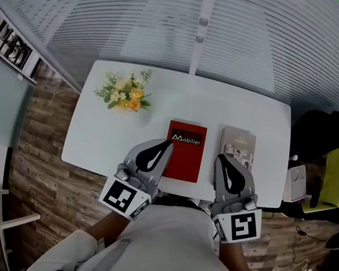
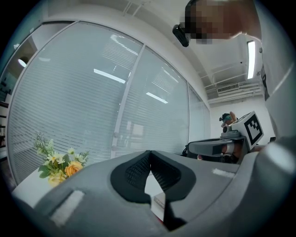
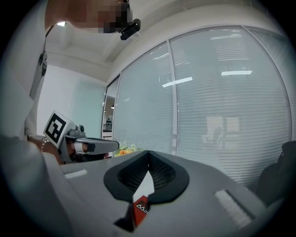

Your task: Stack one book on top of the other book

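Presently we find left gripper [image 1: 168, 145] and right gripper [image 1: 220, 159] clenched, empty, by the flat red book [image 1: 186, 159] and flat grey book [image 1: 239, 148] lying apart on the white table [image 1: 109, 136]; advancing shut risks shoving them

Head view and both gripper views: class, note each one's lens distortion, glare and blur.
Head view: the blinds curve like a fan and the white table bows; light is even, no hard shadows. Left gripper view: lamp streaks glare on the glass wall; corners are black. Right gripper view: the same streaks on the glass, and the near right tool looks soft.
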Demonstrator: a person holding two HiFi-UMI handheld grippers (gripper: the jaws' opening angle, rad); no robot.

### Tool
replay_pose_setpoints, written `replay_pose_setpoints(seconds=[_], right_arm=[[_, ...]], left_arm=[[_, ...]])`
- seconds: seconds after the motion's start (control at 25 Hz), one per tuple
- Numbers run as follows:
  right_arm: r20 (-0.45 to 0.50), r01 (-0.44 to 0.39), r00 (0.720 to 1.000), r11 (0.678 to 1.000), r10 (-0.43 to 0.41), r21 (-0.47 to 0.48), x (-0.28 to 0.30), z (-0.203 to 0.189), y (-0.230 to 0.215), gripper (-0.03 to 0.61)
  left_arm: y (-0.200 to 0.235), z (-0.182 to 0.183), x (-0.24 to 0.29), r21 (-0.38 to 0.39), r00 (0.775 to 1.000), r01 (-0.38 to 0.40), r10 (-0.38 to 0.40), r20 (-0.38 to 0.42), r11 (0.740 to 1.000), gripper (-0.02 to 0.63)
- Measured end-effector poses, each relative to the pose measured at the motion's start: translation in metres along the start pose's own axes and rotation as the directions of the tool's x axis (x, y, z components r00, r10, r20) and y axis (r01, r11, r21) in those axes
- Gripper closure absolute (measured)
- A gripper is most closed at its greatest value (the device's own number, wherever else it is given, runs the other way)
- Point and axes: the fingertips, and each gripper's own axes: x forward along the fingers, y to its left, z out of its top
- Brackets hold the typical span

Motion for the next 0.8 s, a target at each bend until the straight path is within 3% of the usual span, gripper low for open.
replay_pose_setpoints(seconds=[0.4, 0.8], right_arm=[[-0.101, 0.001, 0.995, 1.000, -0.001, 0.008, 0.007, -0.057, -0.009, 0.552], [-0.244, 0.008, 0.970, 0.998, 0.007, 0.061, 0.013, -0.134, -0.009, 0.506]], left_arm=[[0.011, -0.051, 0.002, -0.035, 0.995, -0.011, 0.008, -0.096, 0.999, 0.573], [0.022, -0.117, 0.001, -0.105, 0.973, -0.036, 0.011, -0.229, 0.994, 0.514]])
